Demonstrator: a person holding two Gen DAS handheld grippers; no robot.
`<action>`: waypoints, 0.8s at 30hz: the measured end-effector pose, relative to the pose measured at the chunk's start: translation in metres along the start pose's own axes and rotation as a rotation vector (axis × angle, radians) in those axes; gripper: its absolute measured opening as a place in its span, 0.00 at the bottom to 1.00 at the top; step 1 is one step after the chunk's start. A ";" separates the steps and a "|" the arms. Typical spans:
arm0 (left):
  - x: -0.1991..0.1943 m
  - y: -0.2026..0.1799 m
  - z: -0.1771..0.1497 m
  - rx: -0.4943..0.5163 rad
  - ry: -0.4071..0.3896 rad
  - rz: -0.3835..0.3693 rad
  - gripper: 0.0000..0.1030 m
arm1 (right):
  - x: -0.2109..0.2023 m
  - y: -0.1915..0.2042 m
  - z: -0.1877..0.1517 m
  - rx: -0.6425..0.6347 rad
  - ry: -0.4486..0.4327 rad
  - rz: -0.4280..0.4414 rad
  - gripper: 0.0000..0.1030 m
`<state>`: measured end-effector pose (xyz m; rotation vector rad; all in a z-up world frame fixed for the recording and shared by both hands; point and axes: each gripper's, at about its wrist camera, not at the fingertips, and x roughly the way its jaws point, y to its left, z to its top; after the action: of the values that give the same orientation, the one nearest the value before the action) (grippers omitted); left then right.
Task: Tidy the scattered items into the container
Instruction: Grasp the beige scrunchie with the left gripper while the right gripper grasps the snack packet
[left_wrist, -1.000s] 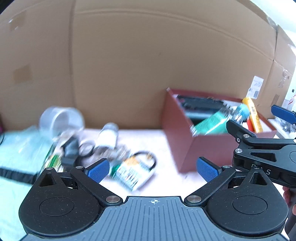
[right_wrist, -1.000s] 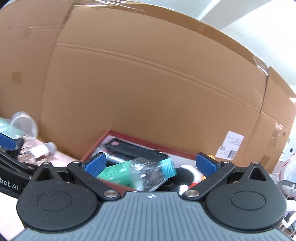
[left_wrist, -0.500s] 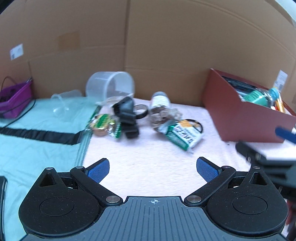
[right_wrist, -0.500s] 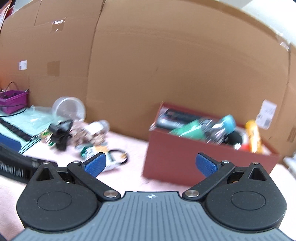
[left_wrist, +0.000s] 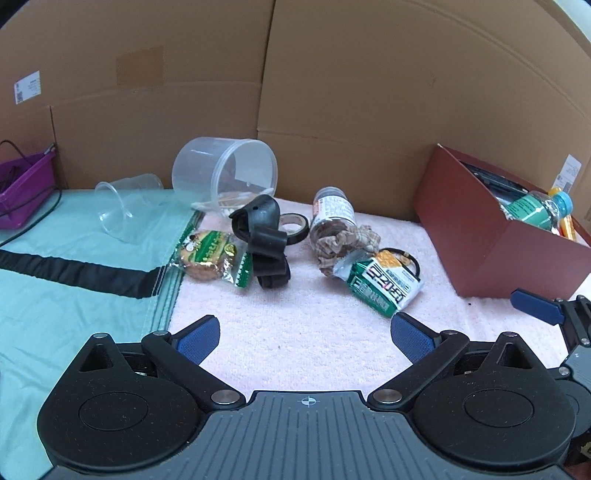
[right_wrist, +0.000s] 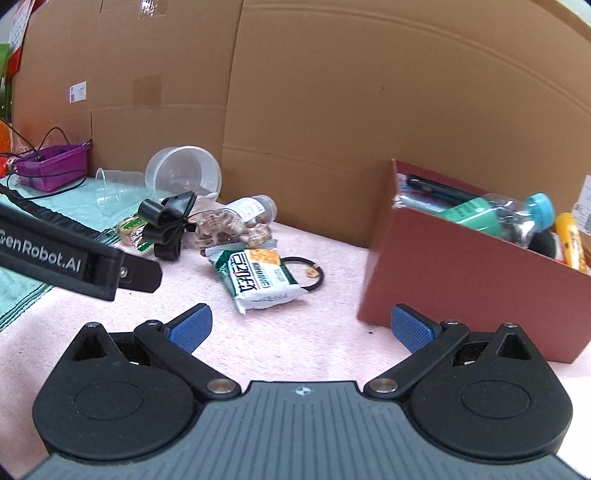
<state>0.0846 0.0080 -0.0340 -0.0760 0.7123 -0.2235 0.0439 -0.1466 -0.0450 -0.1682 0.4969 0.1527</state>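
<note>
A dark red box (left_wrist: 484, 243) (right_wrist: 461, 266) stands at the right, holding a green-labelled bottle (right_wrist: 509, 218) and other items. Scattered on the pink towel (left_wrist: 295, 325) lie a green snack packet (left_wrist: 384, 282) (right_wrist: 258, 280), a black hair tie (right_wrist: 306, 275), a checked scrunchie (left_wrist: 343, 243), a small jar (left_wrist: 332, 214), a tape roll (left_wrist: 293, 227), a black strap (left_wrist: 264, 240) and a wrapped biscuit (left_wrist: 208, 253). My left gripper (left_wrist: 304, 338) is open and empty, short of the items. My right gripper (right_wrist: 301, 326) is open and empty, beside the box's front left corner.
A clear tub (left_wrist: 227, 173) and a clear cup (left_wrist: 120, 205) lie tipped at the back. A teal cloth (left_wrist: 74, 295) covers the left. A purple tray (left_wrist: 22, 188) sits far left. A cardboard wall (left_wrist: 332, 92) closes the back.
Both grippers have pulled back and away from the box and turned left; the scattered items now lie ahead. Both stay open and empty.
</note>
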 end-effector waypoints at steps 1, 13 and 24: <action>0.002 0.002 0.001 -0.005 0.002 0.001 0.99 | 0.003 0.001 0.001 -0.001 0.003 0.005 1.00; 0.033 0.003 0.018 -0.001 0.039 -0.052 0.89 | 0.038 0.011 0.009 -0.003 0.041 0.058 1.00; 0.053 -0.015 0.046 0.053 -0.013 -0.066 0.84 | 0.058 0.007 0.014 0.027 0.065 0.099 0.99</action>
<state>0.1513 -0.0189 -0.0310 -0.0503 0.6909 -0.3049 0.0996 -0.1306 -0.0615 -0.1224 0.5725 0.2372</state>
